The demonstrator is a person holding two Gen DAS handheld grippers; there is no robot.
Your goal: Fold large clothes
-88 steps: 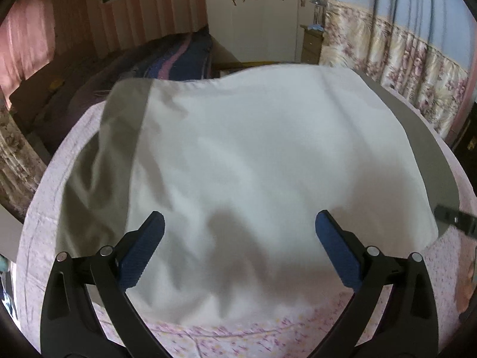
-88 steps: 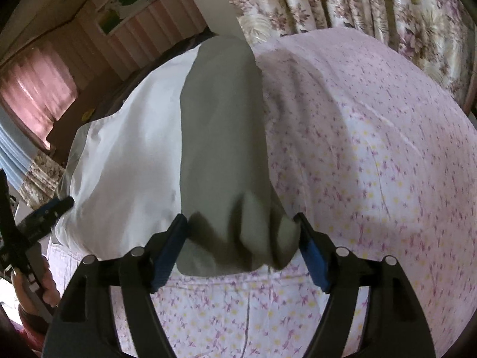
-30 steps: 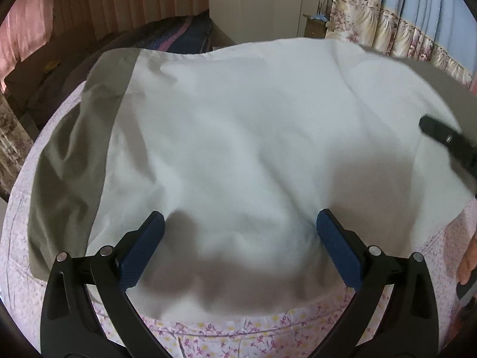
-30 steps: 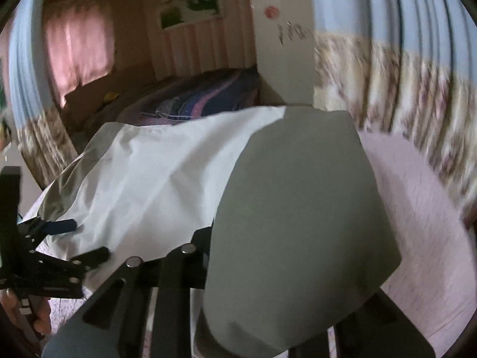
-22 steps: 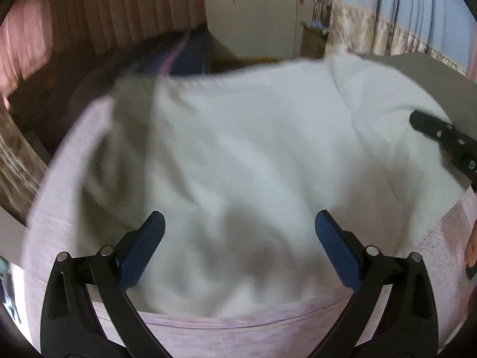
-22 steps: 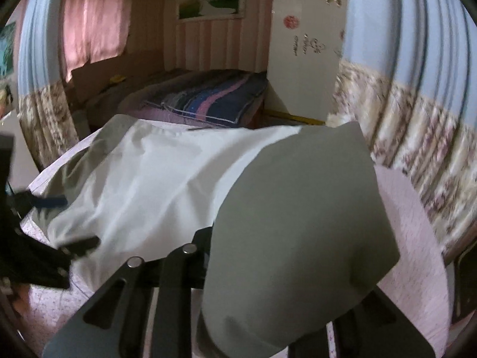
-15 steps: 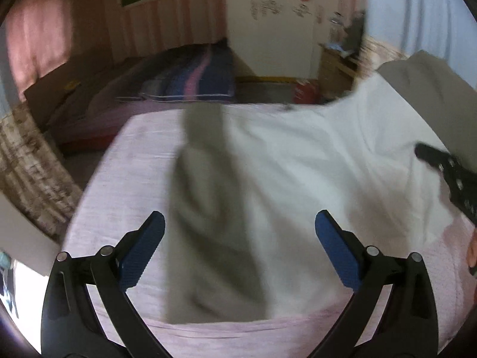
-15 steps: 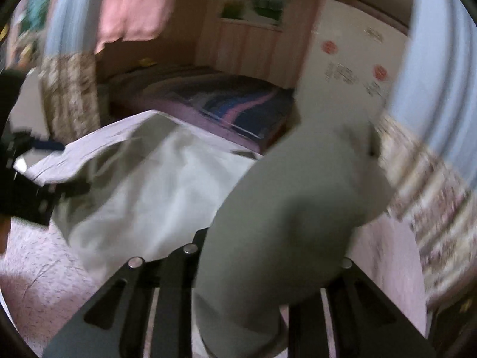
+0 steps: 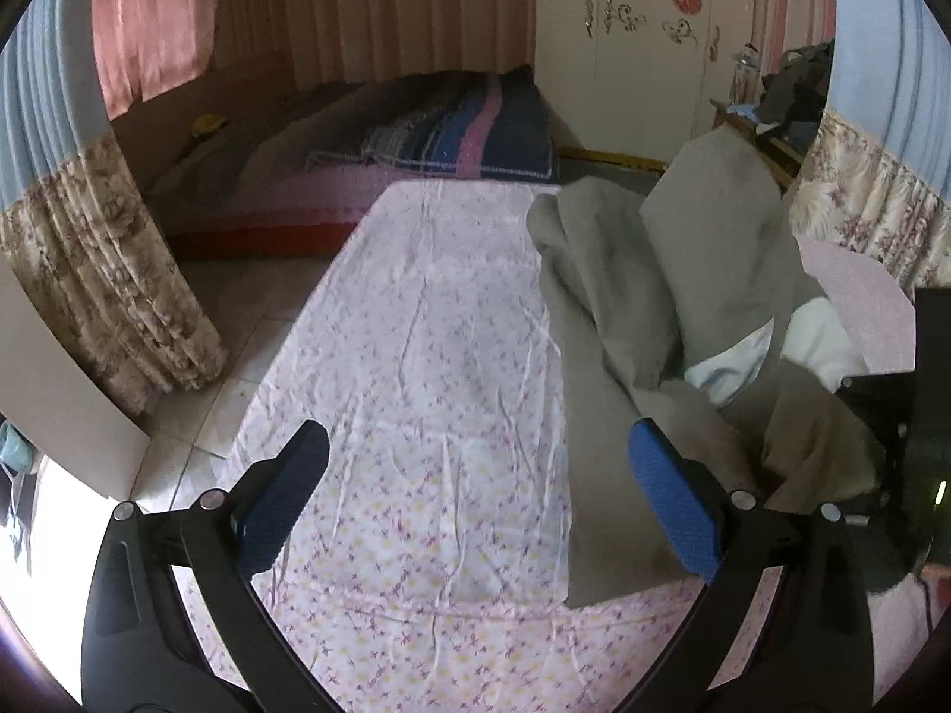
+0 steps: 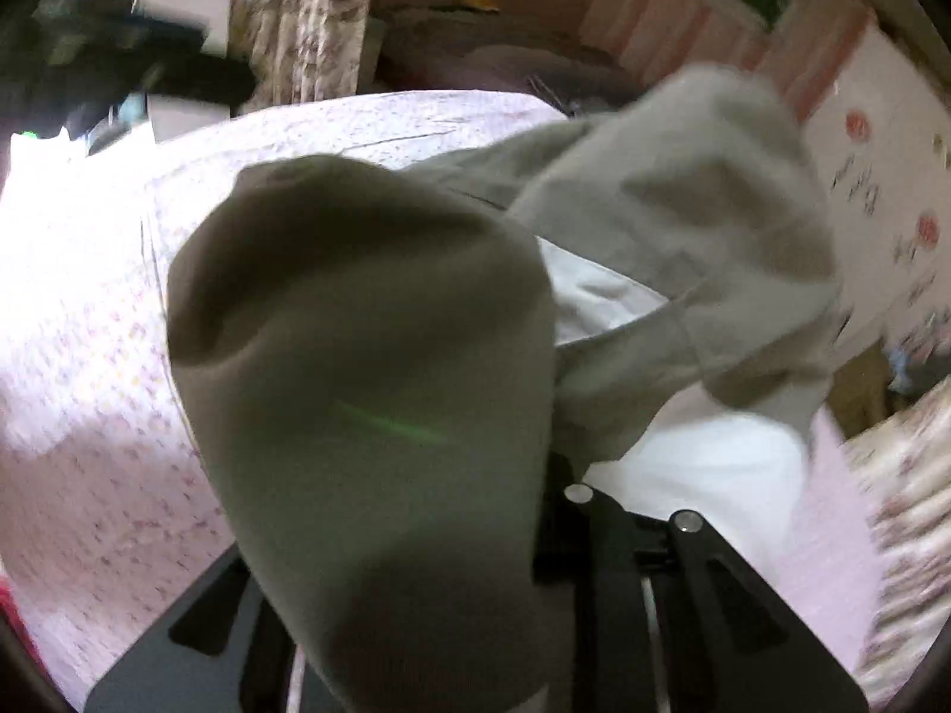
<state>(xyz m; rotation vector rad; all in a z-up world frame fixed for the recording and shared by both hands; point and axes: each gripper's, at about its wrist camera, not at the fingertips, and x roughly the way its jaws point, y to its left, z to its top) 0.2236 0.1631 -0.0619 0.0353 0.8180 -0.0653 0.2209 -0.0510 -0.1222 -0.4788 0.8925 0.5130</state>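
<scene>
Nearest in our left wrist view, the left gripper (image 9: 475, 499) holds its 2 blue-padded fingers (image 9: 671, 499) spread wide with nothing between them, above the floral sheet (image 9: 416, 356) covering the table. The garment (image 9: 618, 309), grey-green with a white body, lies bunched toward 3 o'clock; its edge runs just beside the right-hand pad. Beyond, toward 12 o'clock, we see a low bed with a striped blanket (image 9: 469, 131), and a white wardrobe (image 9: 630, 41) behind it.

In our right wrist view, the right gripper (image 10: 475, 582) is clenched on a grey-green sleeve (image 10: 368, 368) that drapes over it and hides the pads. The rest of the garment trails toward 2 o'clock, blurred.
</scene>
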